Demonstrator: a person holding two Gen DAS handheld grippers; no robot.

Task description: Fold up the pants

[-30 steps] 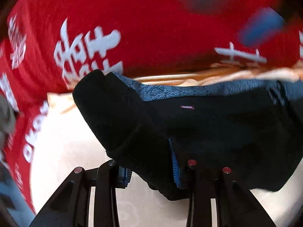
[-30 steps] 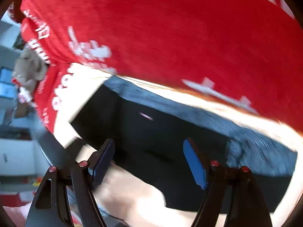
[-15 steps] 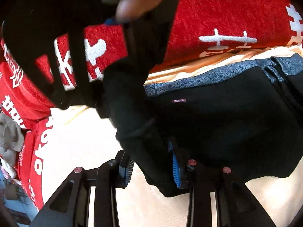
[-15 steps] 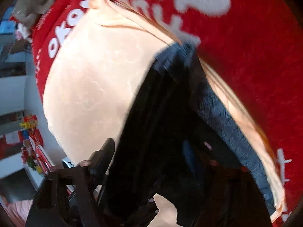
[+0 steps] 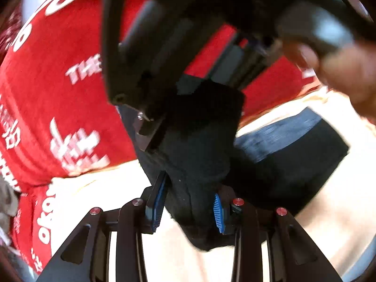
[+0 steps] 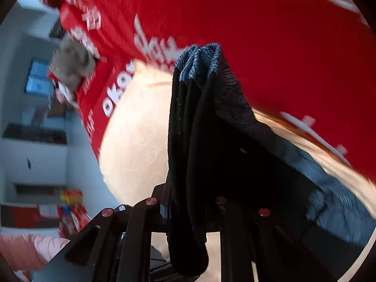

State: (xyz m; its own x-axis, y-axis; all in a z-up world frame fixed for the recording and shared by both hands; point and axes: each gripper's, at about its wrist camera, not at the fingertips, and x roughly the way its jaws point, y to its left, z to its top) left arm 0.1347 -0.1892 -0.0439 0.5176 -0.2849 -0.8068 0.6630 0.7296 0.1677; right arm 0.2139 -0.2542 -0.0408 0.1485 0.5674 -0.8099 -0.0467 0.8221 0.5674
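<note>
The black pants [image 5: 282,164] with a grey-blue waistband [image 5: 279,134] lie partly on a cream surface. My left gripper [image 5: 188,208] is shut on a bunched fold of the pants, lifted between its blue pads [image 5: 157,202]. My right gripper [image 6: 188,211] is shut on the pants [image 6: 211,141] too; the cloth hangs over its fingers and hides the pads, with the waistband [image 6: 199,58] gathered at the top. In the left wrist view the right gripper's black body [image 5: 188,35] and the person's hand [image 5: 340,70] loom close above the fold.
A red cloth with white lettering [image 5: 58,94] covers the area behind the cream surface [image 5: 329,211]. A grey plush toy [image 6: 72,63] sits at the red cloth's edge. Shelves and a room wall [image 6: 35,152] show at the left.
The right gripper has closed on the pants beside the left gripper. Both have lifted the fold off the surface and the cloth now hangs bunched between them.
</note>
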